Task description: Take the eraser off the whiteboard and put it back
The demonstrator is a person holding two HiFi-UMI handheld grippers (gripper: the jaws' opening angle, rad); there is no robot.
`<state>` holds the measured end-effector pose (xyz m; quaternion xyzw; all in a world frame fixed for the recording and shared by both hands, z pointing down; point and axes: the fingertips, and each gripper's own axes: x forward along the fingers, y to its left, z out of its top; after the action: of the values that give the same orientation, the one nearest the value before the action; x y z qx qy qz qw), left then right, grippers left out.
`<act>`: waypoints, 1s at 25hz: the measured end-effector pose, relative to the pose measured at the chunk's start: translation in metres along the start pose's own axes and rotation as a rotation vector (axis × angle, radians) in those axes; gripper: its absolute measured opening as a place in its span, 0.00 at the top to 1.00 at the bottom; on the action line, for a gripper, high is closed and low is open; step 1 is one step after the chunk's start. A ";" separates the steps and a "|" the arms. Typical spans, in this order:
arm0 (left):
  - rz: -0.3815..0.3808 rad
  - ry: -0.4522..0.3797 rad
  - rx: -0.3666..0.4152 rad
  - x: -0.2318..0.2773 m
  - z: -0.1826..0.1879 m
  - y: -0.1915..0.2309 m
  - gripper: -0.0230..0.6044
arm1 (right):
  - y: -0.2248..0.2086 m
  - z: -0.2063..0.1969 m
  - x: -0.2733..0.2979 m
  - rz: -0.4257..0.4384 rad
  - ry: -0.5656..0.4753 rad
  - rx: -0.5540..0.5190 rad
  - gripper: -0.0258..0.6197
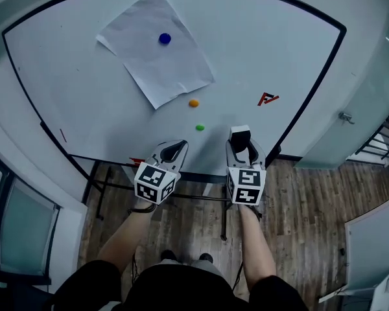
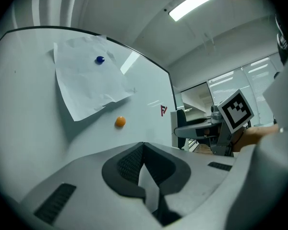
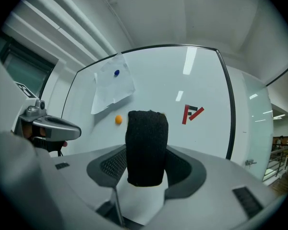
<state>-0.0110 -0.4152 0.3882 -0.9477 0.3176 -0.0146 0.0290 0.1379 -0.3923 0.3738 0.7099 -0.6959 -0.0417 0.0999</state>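
The eraser (image 3: 146, 147), a white block with black felt facing the camera, stands upright between the jaws of my right gripper (image 3: 145, 164), which is shut on it. In the head view the eraser (image 1: 240, 135) is held a little short of the whiteboard (image 1: 279, 37), near its lower edge and right of a green magnet (image 1: 200, 127). My left gripper (image 1: 175, 151) hovers beside it at the same height. Its jaws are shut with nothing in them, the left gripper (image 2: 143, 150) pointing at the board.
A sheet of paper (image 1: 155, 57) hangs on the board under a blue magnet (image 1: 165, 38). An orange magnet (image 1: 194, 102) and a red logo (image 1: 268, 98) are also on it. A glass door with a handle (image 1: 345, 117) stands at the right.
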 end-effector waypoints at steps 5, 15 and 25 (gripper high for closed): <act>0.016 0.011 0.001 0.014 -0.002 0.004 0.93 | -0.009 -0.006 0.026 0.002 0.027 -0.017 0.59; 0.034 0.025 0.007 0.028 -0.006 0.013 0.93 | -0.017 -0.022 0.056 -0.020 0.077 0.006 0.59; 0.025 0.045 0.004 0.040 -0.017 0.019 0.93 | -0.026 -0.046 0.078 -0.069 0.139 0.033 0.59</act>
<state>0.0084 -0.4552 0.4046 -0.9430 0.3299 -0.0363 0.0239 0.1745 -0.4654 0.4200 0.7363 -0.6629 0.0157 0.1347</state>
